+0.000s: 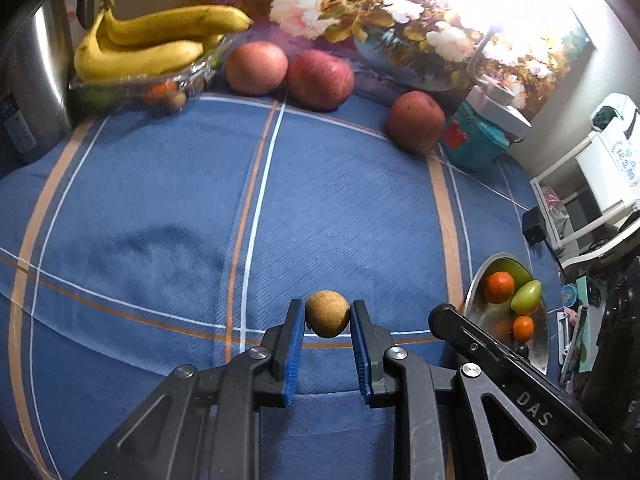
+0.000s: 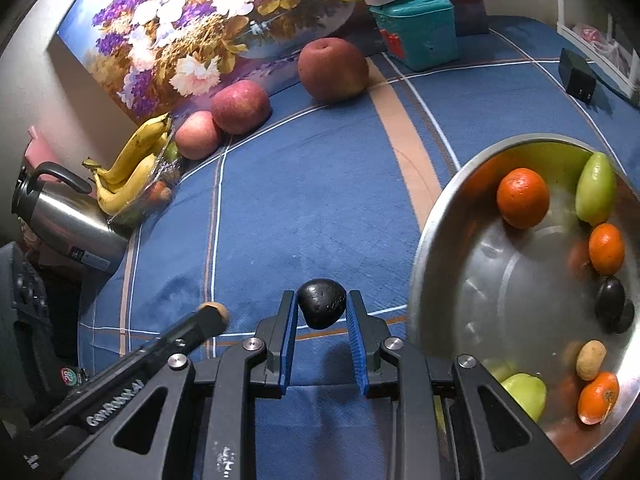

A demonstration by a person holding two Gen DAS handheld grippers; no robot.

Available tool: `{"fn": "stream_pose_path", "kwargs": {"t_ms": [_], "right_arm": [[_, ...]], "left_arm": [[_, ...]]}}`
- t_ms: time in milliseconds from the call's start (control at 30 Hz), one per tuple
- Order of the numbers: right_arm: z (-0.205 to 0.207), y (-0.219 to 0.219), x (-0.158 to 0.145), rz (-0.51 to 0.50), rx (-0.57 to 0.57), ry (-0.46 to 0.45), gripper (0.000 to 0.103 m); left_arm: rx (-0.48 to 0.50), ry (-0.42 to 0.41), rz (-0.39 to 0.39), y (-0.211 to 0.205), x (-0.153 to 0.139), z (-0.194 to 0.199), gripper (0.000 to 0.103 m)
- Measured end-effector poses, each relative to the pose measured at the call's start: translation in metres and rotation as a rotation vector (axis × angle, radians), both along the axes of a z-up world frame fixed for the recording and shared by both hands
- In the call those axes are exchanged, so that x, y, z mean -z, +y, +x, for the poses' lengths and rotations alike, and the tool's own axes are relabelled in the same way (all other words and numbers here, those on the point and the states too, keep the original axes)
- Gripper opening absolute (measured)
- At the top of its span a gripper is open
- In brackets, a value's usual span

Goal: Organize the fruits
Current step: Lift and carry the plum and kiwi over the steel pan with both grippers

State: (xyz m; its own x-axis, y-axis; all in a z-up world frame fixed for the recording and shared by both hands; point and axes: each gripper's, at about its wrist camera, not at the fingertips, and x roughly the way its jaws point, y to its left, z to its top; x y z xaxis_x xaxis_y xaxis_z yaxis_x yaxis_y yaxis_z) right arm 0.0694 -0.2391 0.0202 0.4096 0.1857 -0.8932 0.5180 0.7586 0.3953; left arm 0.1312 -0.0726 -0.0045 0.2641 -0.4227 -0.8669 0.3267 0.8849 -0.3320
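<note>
Left claw (image 1: 327, 316) is clamped on a small brown fruit (image 1: 327, 313) and right claw (image 2: 322, 308) on a black one (image 2: 322, 303), both above the blue cloth's (image 1: 160, 184) near edge beside the steel bowl (image 2: 440, 216); prob. light, firm, round, so grip across the middle.

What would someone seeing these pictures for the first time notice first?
Each gripper pinches a small fruit over the blue cloth: the left gripper a tan fruit, the right gripper a black fruit. At the right sits a steel bowl holding oranges and green fruits. Along the far edge, before a flower picture, lie three apples and bananas.
</note>
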Motion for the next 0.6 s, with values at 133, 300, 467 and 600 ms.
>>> {"fn": "stream_pose_path", "kwargs": {"t_ms": [133,300,467,600], "right_arm": [[-0.006,-0.010,-0.003,-0.026,0.022,0.018,0.026],[-0.013,-0.022,-0.009,-0.088,0.049,0.044,0.026],[-0.022,-0.037,-0.016,-0.168,0.082,0.072,0.026],[-0.032,-0.048,-0.016,-0.202,0.110,0.098,0.026]], "left_arm": [[0.015,-0.029,0.007,-0.006,-0.008,-0.006,0.025],[0.037,-0.053,0.022,-0.022,-0.013,-0.012,0.025],[0.073,-0.071,0.036,-0.038,-0.015,-0.024,0.025],[0.106,-0.084,0.040,-0.053,-0.016,-0.034,0.025]]}}
